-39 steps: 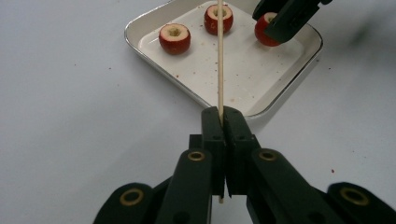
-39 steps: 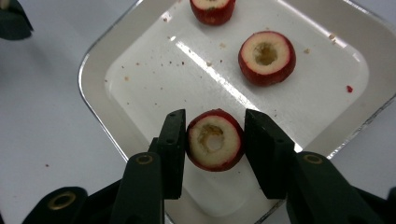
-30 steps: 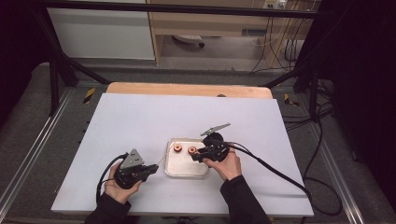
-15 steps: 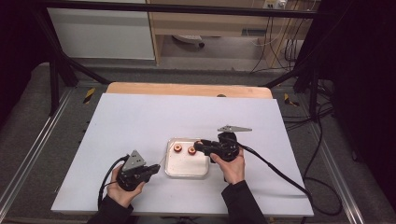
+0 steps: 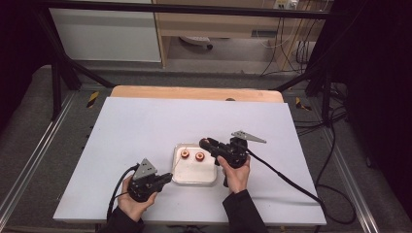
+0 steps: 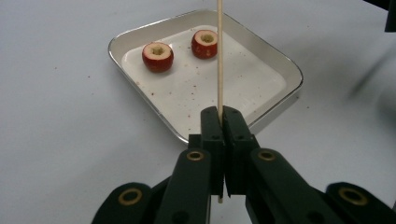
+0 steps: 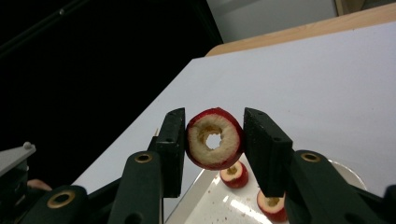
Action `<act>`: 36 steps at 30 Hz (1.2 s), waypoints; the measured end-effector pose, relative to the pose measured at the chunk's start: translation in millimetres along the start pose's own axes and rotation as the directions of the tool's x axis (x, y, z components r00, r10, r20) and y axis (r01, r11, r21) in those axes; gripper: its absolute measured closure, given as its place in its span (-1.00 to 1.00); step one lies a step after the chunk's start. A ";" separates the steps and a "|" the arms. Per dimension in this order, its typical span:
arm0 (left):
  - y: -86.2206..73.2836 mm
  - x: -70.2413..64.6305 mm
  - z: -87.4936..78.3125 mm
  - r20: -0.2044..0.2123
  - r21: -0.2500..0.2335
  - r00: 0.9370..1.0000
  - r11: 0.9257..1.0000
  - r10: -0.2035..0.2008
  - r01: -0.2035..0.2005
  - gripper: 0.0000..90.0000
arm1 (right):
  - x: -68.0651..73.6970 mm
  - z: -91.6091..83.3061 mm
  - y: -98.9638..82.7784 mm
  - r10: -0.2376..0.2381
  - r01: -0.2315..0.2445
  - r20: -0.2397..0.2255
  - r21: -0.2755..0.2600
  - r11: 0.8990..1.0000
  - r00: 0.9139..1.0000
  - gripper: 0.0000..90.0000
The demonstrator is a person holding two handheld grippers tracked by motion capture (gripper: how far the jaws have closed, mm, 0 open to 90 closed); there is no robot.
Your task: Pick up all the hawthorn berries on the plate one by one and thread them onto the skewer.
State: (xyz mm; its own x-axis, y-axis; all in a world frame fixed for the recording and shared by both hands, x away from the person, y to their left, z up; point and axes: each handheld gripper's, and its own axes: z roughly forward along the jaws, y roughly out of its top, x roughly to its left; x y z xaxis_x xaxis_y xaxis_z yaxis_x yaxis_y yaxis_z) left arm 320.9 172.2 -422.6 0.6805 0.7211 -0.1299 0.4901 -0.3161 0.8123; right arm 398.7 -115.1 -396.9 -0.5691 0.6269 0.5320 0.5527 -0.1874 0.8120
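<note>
A shallow white tray [image 5: 194,178] lies at the table's near middle with two cored red fruit pieces [image 5: 185,154] [image 5: 199,156] at its far end. My right gripper [image 5: 206,144] hovers over the tray's far right corner, shut on a third cored red fruit piece [image 7: 205,154] whose hole faces the camera. In the right gripper view its jaws [image 7: 214,135] press both sides of that piece. My left gripper [image 5: 165,178] rests left of the tray. It [image 6: 222,114] is shut on a thin wooden skewer [image 6: 219,56] that points out over the tray [image 6: 280,100] toward the two pieces [image 6: 158,56] [image 6: 204,43].
The white tabletop [image 5: 145,126] spreads wide behind and beside the tray. A wooden strip [image 5: 194,93] runs along its far edge. Black cables [image 5: 282,174] trail from the right gripper off the table's right side. Dark metal frame legs [image 5: 63,68] stand beyond the table.
The right gripper has turned a little over the tray's far corner, and its grey plate has swung to the right. The left gripper has edged slightly toward the tray.
</note>
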 end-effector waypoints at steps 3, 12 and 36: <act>1.7 -4.9 1.3 0.009 -0.012 1.000 1.000 -0.011 0.011 0.96 | -0.5 1.3 0.0 -0.002 0.002 -0.002 -0.038 0.999 1.000 0.35; 8.2 -16.6 11.1 0.030 -0.020 0.998 0.998 -0.060 0.060 0.96 | 0.9 -2.2 1.0 0.011 -0.014 -0.023 -0.176 0.984 1.000 0.35; 27.3 -35.9 25.6 0.061 -0.054 0.994 0.994 -0.090 0.093 0.96 | 1.3 -8.8 3.9 0.020 -0.033 -0.049 -0.292 0.956 0.999 0.35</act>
State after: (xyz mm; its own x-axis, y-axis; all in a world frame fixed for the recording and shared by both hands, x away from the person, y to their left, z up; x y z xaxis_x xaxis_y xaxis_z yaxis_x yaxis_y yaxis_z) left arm 323.8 121.9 -410.3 0.6657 0.7077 -0.2366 0.5213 -0.2142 0.8261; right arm 394.8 -121.6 -390.9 -0.5873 0.5851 0.5592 0.3694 -0.4210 0.8284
